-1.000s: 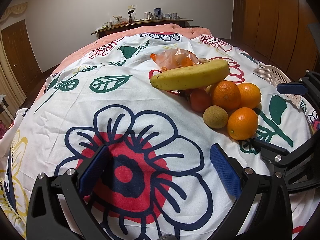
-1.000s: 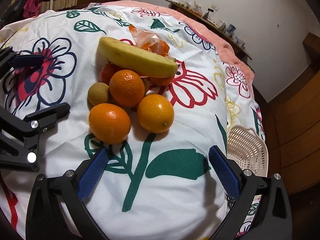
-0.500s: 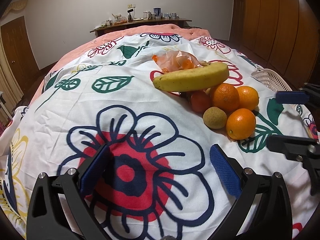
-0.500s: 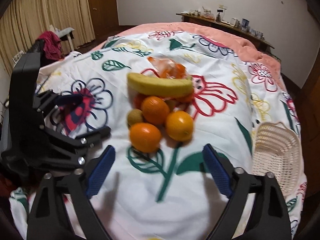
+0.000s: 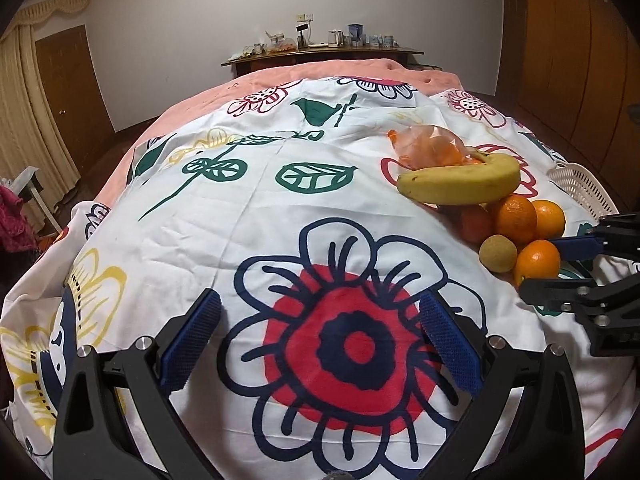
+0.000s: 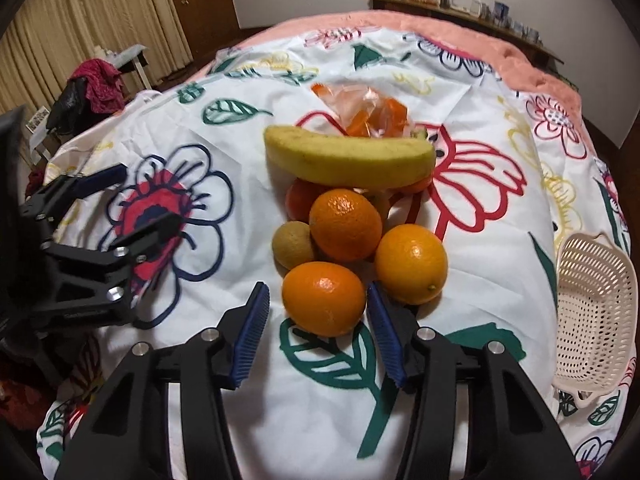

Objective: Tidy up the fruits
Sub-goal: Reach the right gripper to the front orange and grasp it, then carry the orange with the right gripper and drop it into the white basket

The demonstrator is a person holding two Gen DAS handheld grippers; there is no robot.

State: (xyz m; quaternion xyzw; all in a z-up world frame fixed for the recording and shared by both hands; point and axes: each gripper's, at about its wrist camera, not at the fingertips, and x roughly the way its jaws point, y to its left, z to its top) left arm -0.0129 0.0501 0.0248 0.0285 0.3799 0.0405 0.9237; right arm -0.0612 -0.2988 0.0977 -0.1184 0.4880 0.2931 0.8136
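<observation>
1. The right hand-held gripper (image 6: 316, 322) tilts steeply downward; its jaws are closing, the blue pads (image 6: 252, 336) standing on either side of the nearest orange (image 6: 324, 298) with a gap still visible on the left.
2. The left hand-held gripper (image 5: 320, 344) points downward at a shallower angle, jaws spread wide with nothing between them.
3. In the right wrist view, the left one sits at the left edge, well apart from the right.

The bedspread (image 6: 500, 280) was white with bold flowers — red, navy, yellow — and green leaves. Between the blue-padded black right tongs (image 6: 316, 320) sat an orange (image 6: 324, 298); beyond it a yellow banana (image 6: 348, 160), to their right a cream basket (image 6: 596, 312).
</observation>
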